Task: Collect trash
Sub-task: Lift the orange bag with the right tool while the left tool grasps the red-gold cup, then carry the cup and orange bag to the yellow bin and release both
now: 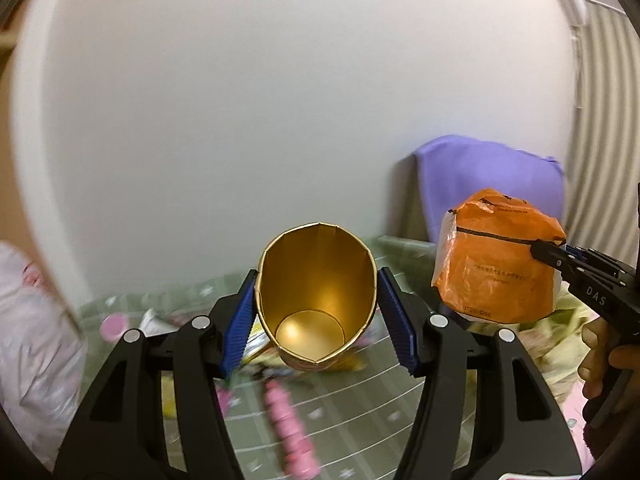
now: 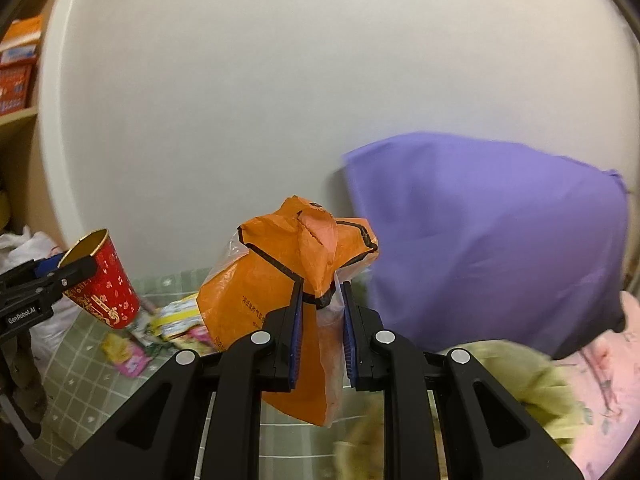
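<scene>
A paper cup (image 1: 316, 300), gold inside and red with gold print outside (image 2: 102, 284), is squeezed oval between the blue pads of my left gripper (image 1: 316, 312) and held up above the bed, mouth towards the camera. My right gripper (image 2: 320, 320) is shut on an orange plastic bag (image 2: 288, 276), pinching its gathered top; the bag hangs lifted off the bed. In the left wrist view the orange bag (image 1: 496, 264) hangs to the right of the cup with the right gripper's fingers (image 1: 556, 256) on its edge. A person's hand (image 1: 600, 360) holds that gripper's handle.
Loose wrappers (image 2: 176, 320) and a pink bottle (image 1: 288, 420) lie on the green checked sheet (image 1: 352, 412). A purple cloth (image 2: 480, 240) leans on the white wall (image 2: 280, 100) at the right. A white plastic bag (image 1: 32, 340) sits left. Pink and yellow bedding (image 2: 560, 392) lies lower right.
</scene>
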`<action>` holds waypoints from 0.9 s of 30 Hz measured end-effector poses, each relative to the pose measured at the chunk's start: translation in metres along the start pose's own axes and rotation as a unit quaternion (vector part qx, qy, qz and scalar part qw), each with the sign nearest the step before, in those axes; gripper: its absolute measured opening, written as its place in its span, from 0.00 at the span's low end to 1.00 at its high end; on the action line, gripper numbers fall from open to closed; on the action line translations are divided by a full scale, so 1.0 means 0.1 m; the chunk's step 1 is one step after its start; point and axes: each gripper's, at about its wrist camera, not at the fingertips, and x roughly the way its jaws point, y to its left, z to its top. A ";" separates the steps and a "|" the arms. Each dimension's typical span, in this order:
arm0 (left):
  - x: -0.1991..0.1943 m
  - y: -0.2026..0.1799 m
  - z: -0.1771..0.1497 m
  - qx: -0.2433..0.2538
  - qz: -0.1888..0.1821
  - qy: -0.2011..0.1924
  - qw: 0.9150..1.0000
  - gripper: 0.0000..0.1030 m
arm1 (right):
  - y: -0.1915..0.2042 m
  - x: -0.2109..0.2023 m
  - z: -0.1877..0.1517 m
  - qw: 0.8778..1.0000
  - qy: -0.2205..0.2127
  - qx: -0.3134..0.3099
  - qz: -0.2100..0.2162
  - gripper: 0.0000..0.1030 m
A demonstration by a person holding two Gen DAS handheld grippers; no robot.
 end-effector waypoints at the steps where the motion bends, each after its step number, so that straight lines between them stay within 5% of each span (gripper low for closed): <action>1: 0.02 -0.12 0.05 0.008 -0.015 -0.006 1.000 0.54 | -0.08 -0.07 0.00 1.000 -0.005 0.001 -0.014 0.17; 14: 0.46 -1.40 0.26 0.072 -0.195 -0.004 0.978 0.54 | -1.04 -0.70 -0.23 0.985 0.007 0.035 -0.166 0.17; 17: 0.59 -1.63 0.33 0.063 -0.254 0.012 0.965 0.54 | -1.27 -0.75 -0.33 0.983 0.033 0.037 -0.177 0.17; 22: 1.01 -2.12 0.20 0.062 -0.364 0.079 0.926 0.54 | -1.39 -0.52 -0.59 0.980 0.096 0.034 -0.169 0.17; 24: 1.26 -2.34 0.02 0.073 -0.379 0.123 0.914 0.54 | -1.42 -0.40 -0.71 0.979 0.119 0.029 -0.161 0.17; 27: 1.62 -2.60 -0.28 0.106 -0.357 0.179 0.911 0.52 | -1.52 -0.19 -0.86 0.979 0.147 0.038 -0.138 0.17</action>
